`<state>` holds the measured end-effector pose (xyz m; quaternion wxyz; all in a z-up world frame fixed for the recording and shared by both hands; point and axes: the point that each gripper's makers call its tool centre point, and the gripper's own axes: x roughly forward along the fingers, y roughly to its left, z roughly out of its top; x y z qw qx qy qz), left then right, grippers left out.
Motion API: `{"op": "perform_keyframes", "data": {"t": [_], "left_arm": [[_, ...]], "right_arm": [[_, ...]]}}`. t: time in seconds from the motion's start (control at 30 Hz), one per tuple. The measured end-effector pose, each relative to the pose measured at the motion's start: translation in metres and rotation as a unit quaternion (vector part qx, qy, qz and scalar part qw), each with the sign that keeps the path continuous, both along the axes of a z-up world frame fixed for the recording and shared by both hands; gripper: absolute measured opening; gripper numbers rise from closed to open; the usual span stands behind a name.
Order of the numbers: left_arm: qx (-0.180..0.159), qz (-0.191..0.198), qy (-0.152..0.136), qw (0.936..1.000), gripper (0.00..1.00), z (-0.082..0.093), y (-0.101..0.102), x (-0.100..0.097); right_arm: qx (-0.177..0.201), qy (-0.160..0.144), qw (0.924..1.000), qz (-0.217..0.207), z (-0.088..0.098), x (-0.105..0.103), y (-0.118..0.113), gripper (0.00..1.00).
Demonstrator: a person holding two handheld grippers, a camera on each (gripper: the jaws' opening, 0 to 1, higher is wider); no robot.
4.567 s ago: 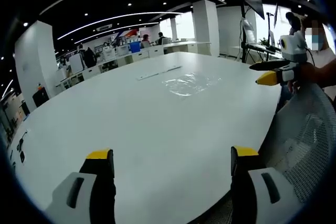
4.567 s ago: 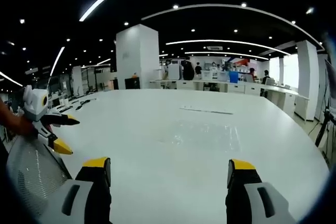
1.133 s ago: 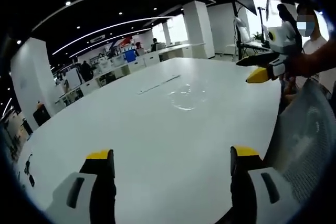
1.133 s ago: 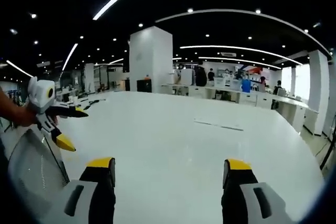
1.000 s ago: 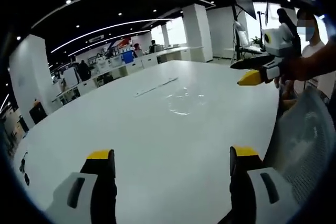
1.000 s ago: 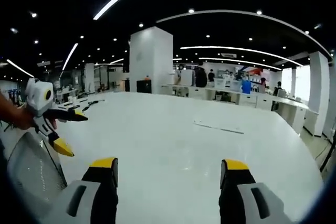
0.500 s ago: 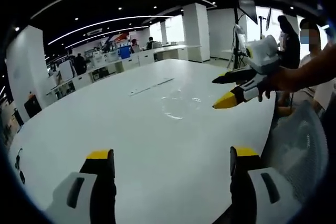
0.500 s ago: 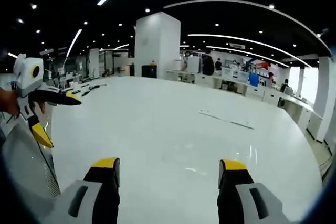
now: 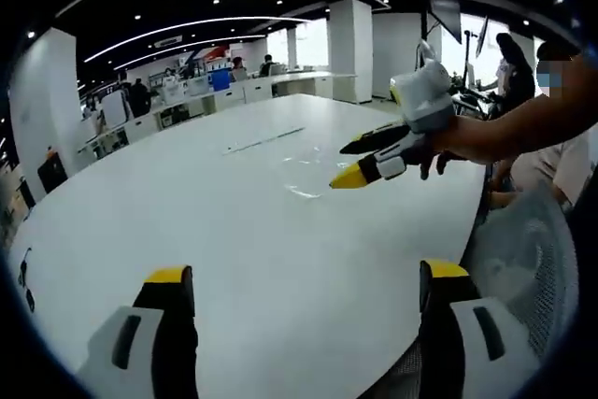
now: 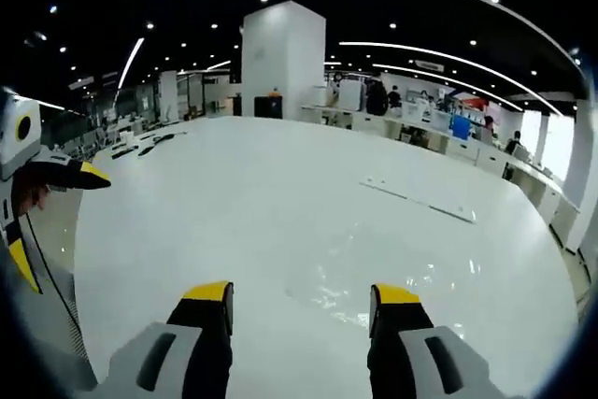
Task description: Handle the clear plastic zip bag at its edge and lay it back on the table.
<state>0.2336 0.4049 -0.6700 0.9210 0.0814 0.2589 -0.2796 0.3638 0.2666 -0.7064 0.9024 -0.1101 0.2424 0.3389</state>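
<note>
Approach step, judged from the layout: bag not yet gripped, nothing lifted.

Left side first. In the left gripper view the left tool [image 9: 297, 277] is held wide, nothing between its jaws, well back from the bag over the near part of the white desk [image 9: 140, 203]. Same tool is seen at the left edge of the right gripper view [image 10: 42, 207], jaws spread there too.

Centre. The clear plastic zip bag [image 9: 301, 173] lies flat on the desk, approx. mid-surface, shown mostly by glare and wrinkles. A thin pale strip [image 9: 263, 140] lies farther off on the desk, apart from the bag.

Right. The right tool [image 9: 353, 163], held in a hand [image 9: 447, 142], is seen over the bag w/ jaws parted at a narrowish angle, empty. In the right gripper view its own jaws [image 10: 301, 293] rise just short of the bag's near edge [image 10: 392, 277]; gap is open but narrower than the left's. Whether the tips touch the film can't be told. A mesh chair back [image 9: 523, 268] sits at the desk edge, far right.

Next move, as judged: the right tool is to be eased fwd and low so one jaw slides under the near edge, then closed on the film only. Slippery thin plastic may be pushed along rather than caught, so a shallow angle is called for. Lift and lay-back are left to do.
</note>
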Motion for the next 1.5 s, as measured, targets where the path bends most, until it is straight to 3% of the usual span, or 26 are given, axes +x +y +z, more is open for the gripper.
{"op": "perform_keyframes", "data": {"t": [0.27, 0.5, 0.77, 0.93, 1.17, 1.3, 1.5], "left_arm": [[0.010, -0.004, 0.001, 0.9999, 0.99, 0.000, 0.002, -0.001], [0.012, -0.007, -0.001, 0.9999, 0.96, -0.001, 0.002, -0.001], [0.009, -0.010, 0.005, 0.9999, 0.94, -0.003, 0.000, -0.003], [0.018, -0.015, 0.006, 0.9997, 0.93, -0.005, 0.002, -0.005], [0.019, -0.017, 0.005, 0.9997, 0.91, -0.004, 0.004, -0.004], [0.017, -0.018, 0.006, 0.9997, 0.90, -0.004, 0.003, -0.002], [0.012, -0.019, 0.007, 0.9997, 0.90, -0.006, 0.001, -0.001]], "right_arm": [[0.007, 0.030, 0.9994, -0.013, -0.022, 0.022, 0.012, 0.49], [-0.010, 0.050, 0.9976, -0.046, -0.036, 0.033, 0.015, 0.42], [-0.017, 0.075, 0.9956, -0.054, -0.055, 0.044, 0.024, 0.33], [-0.061, 0.076, 0.9945, -0.039, -0.065, 0.042, 0.024, 0.28], [-0.060, 0.082, 0.9940, -0.042, -0.071, 0.040, 0.022, 0.17], [-0.073, 0.081, 0.9939, -0.017, -0.070, 0.032, 0.021, 0.07], [-0.065, 0.104, 0.9924, 0.008, -0.071, 0.011, 0.010, 0.04]]}}
